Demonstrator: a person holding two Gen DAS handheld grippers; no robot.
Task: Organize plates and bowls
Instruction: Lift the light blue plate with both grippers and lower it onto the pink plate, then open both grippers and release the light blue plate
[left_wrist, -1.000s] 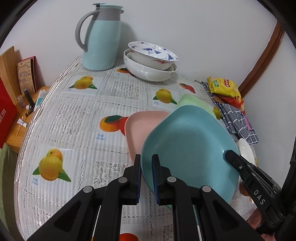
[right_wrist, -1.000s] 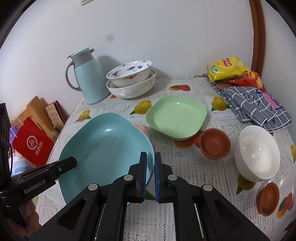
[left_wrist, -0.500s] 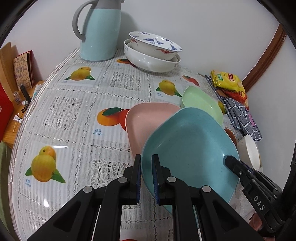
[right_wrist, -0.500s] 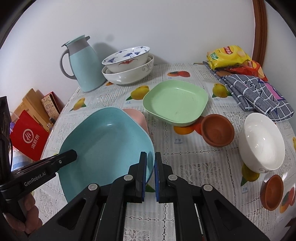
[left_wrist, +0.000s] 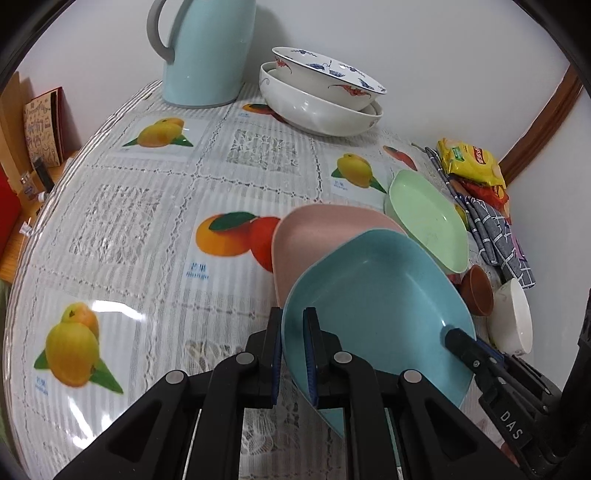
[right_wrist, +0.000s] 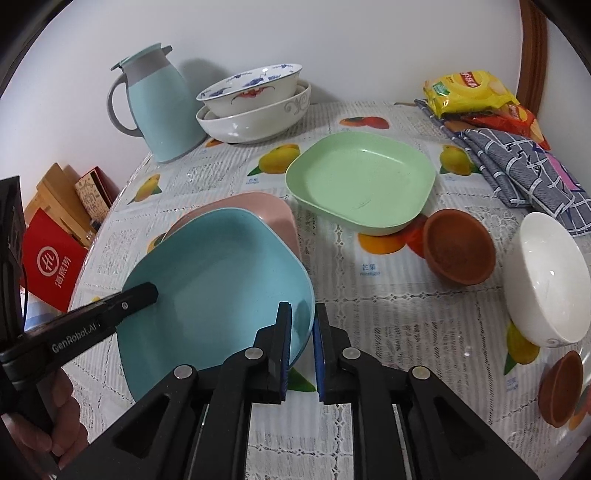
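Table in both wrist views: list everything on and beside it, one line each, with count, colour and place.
blue plate: 1, light blue, gripped on two edges, over the pink plate
pink plate: 1, pink, under the blue plate
green plate: 1, pale green, mid-table
large bowls: 2, white, upper one blue-and-red patterned, nested by the wall
jug: 1, light blue with grey handle, beside the large bowls
white bowl: 1, white, right edge
brown bowls: 2, terracotta, beside and below the white bowl
snack packets: yellow and red, far right corner
cloth: 1, grey checked, below the packets
red bag: 1, off the table's left side
left gripper: black, shut on the plate
right gripper: black, shut on the plate
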